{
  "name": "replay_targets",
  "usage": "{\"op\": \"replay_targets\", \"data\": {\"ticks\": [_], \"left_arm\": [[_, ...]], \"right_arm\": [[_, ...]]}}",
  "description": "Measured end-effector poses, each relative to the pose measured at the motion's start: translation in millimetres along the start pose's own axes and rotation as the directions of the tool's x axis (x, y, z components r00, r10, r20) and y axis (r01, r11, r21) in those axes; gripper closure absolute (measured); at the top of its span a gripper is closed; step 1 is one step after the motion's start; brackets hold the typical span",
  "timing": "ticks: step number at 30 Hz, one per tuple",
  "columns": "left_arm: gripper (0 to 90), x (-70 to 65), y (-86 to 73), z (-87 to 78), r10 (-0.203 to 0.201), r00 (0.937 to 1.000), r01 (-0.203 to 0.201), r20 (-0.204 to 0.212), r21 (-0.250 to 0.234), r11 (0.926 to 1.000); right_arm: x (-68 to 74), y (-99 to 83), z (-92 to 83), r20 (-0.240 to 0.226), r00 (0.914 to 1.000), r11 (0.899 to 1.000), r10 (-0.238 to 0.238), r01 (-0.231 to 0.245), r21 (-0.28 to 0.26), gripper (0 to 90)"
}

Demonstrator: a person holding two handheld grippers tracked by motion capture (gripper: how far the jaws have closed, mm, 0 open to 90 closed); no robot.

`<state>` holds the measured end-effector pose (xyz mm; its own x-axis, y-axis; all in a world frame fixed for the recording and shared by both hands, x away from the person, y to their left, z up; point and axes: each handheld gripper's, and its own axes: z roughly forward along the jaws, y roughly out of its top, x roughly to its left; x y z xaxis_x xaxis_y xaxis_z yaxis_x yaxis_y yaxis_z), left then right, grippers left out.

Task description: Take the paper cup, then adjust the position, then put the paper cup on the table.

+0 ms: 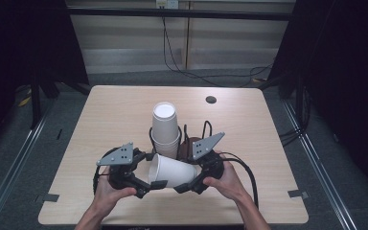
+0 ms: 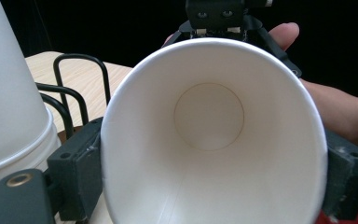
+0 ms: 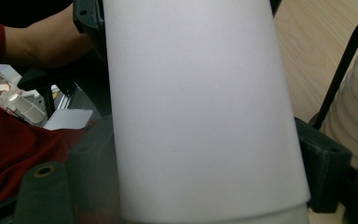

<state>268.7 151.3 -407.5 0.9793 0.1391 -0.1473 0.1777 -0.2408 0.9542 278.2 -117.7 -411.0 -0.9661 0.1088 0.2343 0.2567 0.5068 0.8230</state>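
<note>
Centrally, a single white paper cup [image 1: 171, 171] lies on its side between the two grippers, just above the counter [image 1: 105, 115] and in front of a stack of cups [image 1: 165, 128] standing in a black wire holder [image 1: 194, 136]. Its long axis runs level from one hand to the other: the open mouth faces the left gripper [image 1: 152, 184], the closed base the right gripper [image 1: 184, 186]. In the left gripper view the rim sits directly between the left fingers [image 2: 77, 175], which stand narrowed against the cup's wall at either side of the mouth; the rim looks slightly squeezed out of round, so they appear to press on it. In the right gripper view the tapered body rises from between the right fingers [image 3: 324, 170], which flank it closely near the base and seem to hold it, though the contact itself is blurred. Both hands are about equally near, each at one end of the cup. Judged from this arrangement, the coming move turns on that end-to-end axis: the left fingers take the mouth end, so the right fingers can let go of the base end without the cup dropping.
</note>
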Motion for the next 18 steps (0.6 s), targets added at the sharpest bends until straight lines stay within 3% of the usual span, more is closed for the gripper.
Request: {"op": "replay_targets", "data": {"ticks": [4,7,13,18], "left_arm": [[13.2,-1.1,1.1,-0.7,0.004,0.9999,-0.003,-0.016,0.022,0.9998],[13.1,-0.7,1.0,-0.8,-0.004,0.9999,0.004,-0.010,0.013,0.9999],[12.9,1.9,2.0,-7.8,-0.011,0.9993,0.011,-0.037,0.014,0.9998],[12.7,4.5,2.1,-14.8,-0.017,0.9979,0.019,-0.063,0.021,0.9996]], "right_arm": [[0.7,-1.1,-1.0,0.006,1.0000,1.000,0.007,-0.007,-0.008,14.2],[1.1,-1.9,-3.3,0.006,1.0000,1.000,0.004,-0.003,-0.022,13.6],[3.1,-5.1,-9.5,0.056,0.9984,0.999,0.001,0.002,-0.054,13.5],[0.0,-8.5,-14.4,0.095,0.9951,0.998,0.030,-0.024,-0.066,13.5]]}}
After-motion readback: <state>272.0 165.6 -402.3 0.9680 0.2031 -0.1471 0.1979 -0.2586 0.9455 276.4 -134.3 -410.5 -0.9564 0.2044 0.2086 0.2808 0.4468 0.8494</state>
